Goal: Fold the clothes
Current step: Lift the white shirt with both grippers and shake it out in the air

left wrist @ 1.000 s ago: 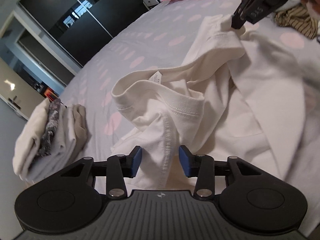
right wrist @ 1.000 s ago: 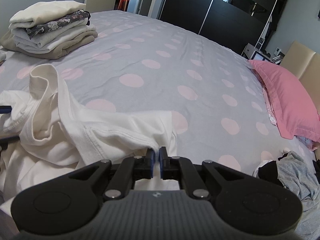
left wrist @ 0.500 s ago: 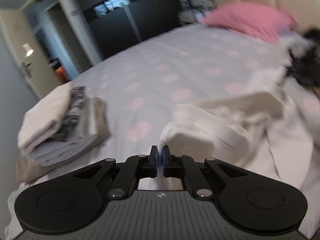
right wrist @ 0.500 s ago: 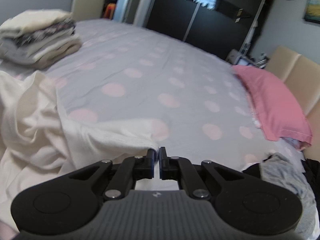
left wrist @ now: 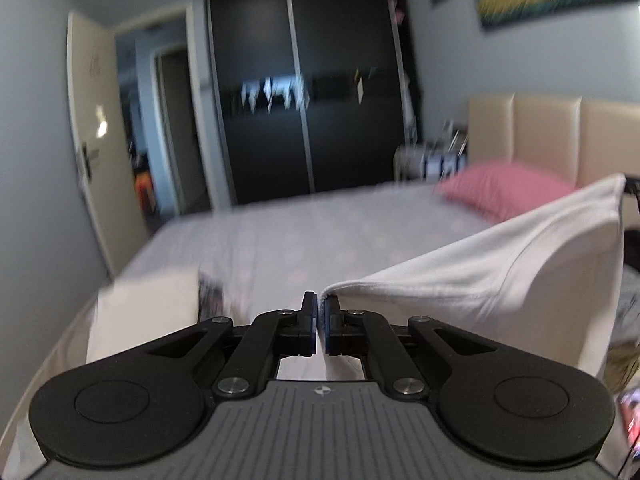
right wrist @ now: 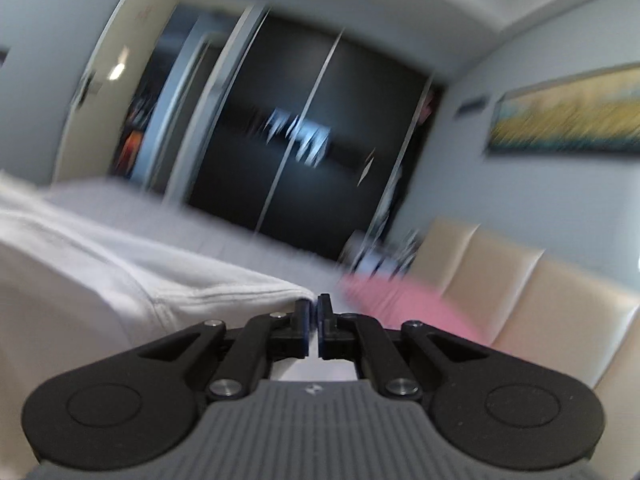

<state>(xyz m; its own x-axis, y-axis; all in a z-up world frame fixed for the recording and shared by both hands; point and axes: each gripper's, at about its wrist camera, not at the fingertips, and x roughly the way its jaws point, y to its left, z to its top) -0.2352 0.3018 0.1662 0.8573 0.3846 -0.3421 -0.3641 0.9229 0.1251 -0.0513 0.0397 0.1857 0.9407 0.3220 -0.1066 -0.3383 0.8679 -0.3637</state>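
Pale lilac bedding with faint pink dots covers the bed (left wrist: 280, 236), which fills the middle of the left wrist view; the pattern is blurred. Beyond the foot of the bed stands a black glossy wardrobe (left wrist: 304, 96) with sliding doors divided by thin light strips, reflecting bright patches. Left of it an off-white door (left wrist: 90, 128) stands open onto a dim passage. A padded beige headboard (left wrist: 560, 132) in vertical panels runs along the right, with a pink pillow (left wrist: 504, 188) lying at its base. A framed painting (right wrist: 560, 112) in yellow and teal hangs on the grey wall above the headboard. At the near left of the bed sits a stack of folded clothes (left wrist: 148, 312), cream on top with a dark patterned layer at its edge; details are smeared.

The white garment (left wrist: 500, 280) is soft knit cotton with a stitched hem, raised above the bed and stretched between the two tools. The left gripper (left wrist: 319, 312) is clenched on one hemmed corner, the cloth rising to the right from its blue-padded tips into a taut peak near the frame edge. In the right wrist view, the right gripper (right wrist: 314, 316) is likewise clamped on a hemmed corner of the same garment (right wrist: 120, 280), which spreads away to the left in broad folds with a double row of stitching visible. Both tool bodies are matt black with a ribbed grey base.
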